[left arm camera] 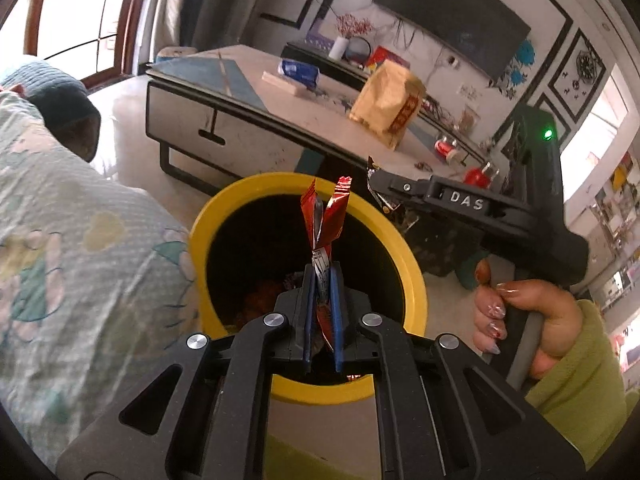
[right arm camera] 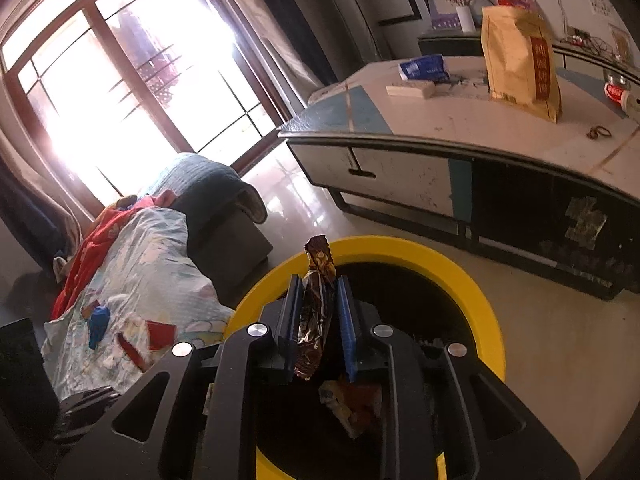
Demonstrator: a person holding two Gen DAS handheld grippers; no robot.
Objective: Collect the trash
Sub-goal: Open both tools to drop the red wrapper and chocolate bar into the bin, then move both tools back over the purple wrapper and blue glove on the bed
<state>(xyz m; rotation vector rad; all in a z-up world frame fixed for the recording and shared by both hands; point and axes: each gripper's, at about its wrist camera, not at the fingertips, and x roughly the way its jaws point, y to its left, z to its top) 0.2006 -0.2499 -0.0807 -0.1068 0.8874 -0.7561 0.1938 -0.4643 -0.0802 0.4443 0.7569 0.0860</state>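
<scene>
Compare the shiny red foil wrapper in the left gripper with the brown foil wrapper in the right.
The shiny red foil wrapper splits into two flaps at its top; the brown foil wrapper is one crumpled strip. Red is pinched tightly; brown sits in a wider gap. Both are above the yellow-rimmed bin.

The bin (left arm camera: 308,392) sits directly below both grippers. The left gripper (left arm camera: 322,276) pinches a wrapper (left arm camera: 326,220) over the bin's opening; the right gripper (right arm camera: 318,292), to its right, pinches another wrapper (right arm camera: 316,312) there. Beyond the bin stands a low table (right arm camera: 480,128) carrying a paper bag (right arm camera: 520,60); bedding (left arm camera: 80,240) lies left.
</scene>
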